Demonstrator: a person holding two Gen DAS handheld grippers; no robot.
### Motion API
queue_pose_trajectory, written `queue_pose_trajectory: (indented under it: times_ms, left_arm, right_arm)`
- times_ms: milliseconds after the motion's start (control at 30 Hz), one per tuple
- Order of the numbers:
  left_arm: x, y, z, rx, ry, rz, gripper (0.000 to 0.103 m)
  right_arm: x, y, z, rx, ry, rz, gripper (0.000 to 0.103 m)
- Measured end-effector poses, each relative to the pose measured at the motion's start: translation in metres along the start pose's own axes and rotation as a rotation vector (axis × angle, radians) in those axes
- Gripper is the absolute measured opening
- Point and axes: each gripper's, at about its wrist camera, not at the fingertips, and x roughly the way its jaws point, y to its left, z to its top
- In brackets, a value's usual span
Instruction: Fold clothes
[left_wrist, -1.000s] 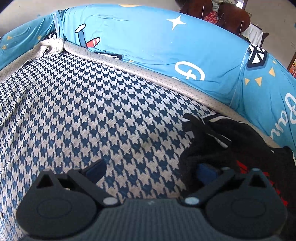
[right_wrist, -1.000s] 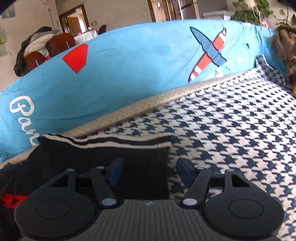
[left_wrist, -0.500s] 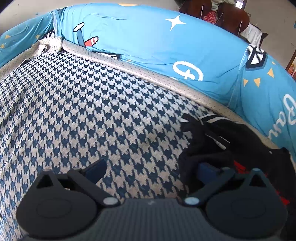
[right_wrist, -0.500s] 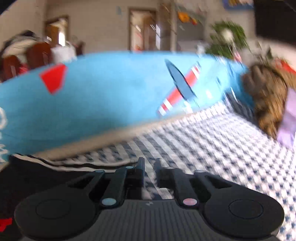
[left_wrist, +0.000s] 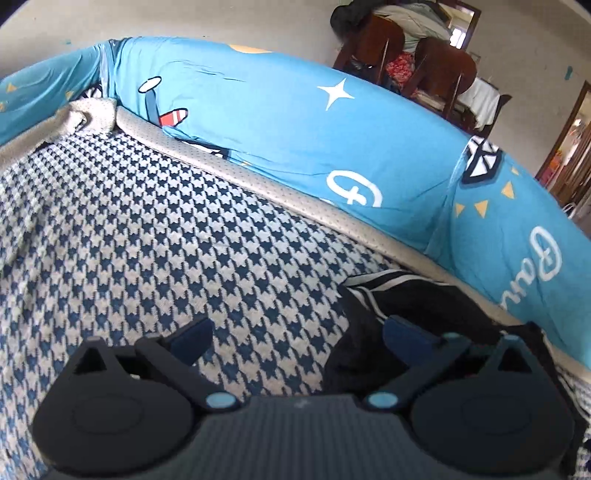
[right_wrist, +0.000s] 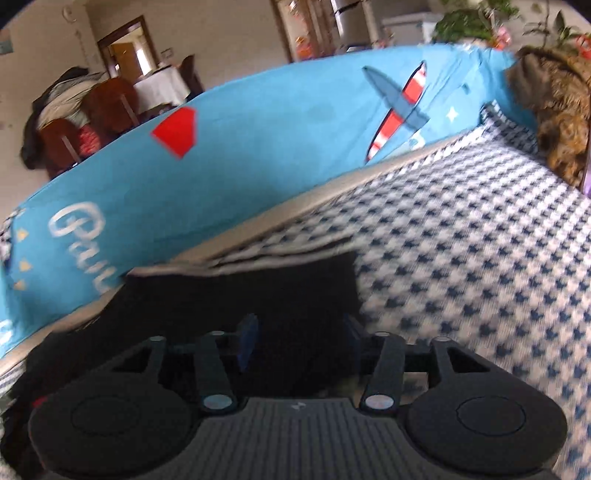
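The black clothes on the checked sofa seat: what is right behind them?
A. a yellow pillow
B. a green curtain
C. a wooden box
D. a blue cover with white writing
D: the black clothes lie on the checked seat, and just past them rises the blue cover with white letters on it.

Houndstooth cover, navy on white, fills the lower and left frame of the left wrist view; a pale dotted edge strip runs diagonally beside it. Blue printed cushion spans mid-frame. Wooden chairs upper right; brown furry item and potted plant upper right of the right wrist view.
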Motion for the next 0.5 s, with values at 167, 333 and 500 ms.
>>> queue_pose_trajectory:
  times_ms: [167, 333, 500]
  left_arm:
    - [0.006, -0.016, -0.012, 0.079, 0.047, -0.083, 0.103]
    - [0.014, -0.036, -0.031, 0.182, 0.078, -0.122, 0.103]
    - [0.026, -0.051, -0.050, 0.281, 0.088, -0.098, 0.103]
  right_arm:
    - [-0.032, 0.013, -0.031, -0.043, 0.027, 0.048, 0.057]
    - [-0.053, 0.020, -0.060, -0.075, 0.063, 0.079, 0.069]
    - [-0.055, 0.030, -0.078, -0.145, 0.107, 0.110, 0.069]
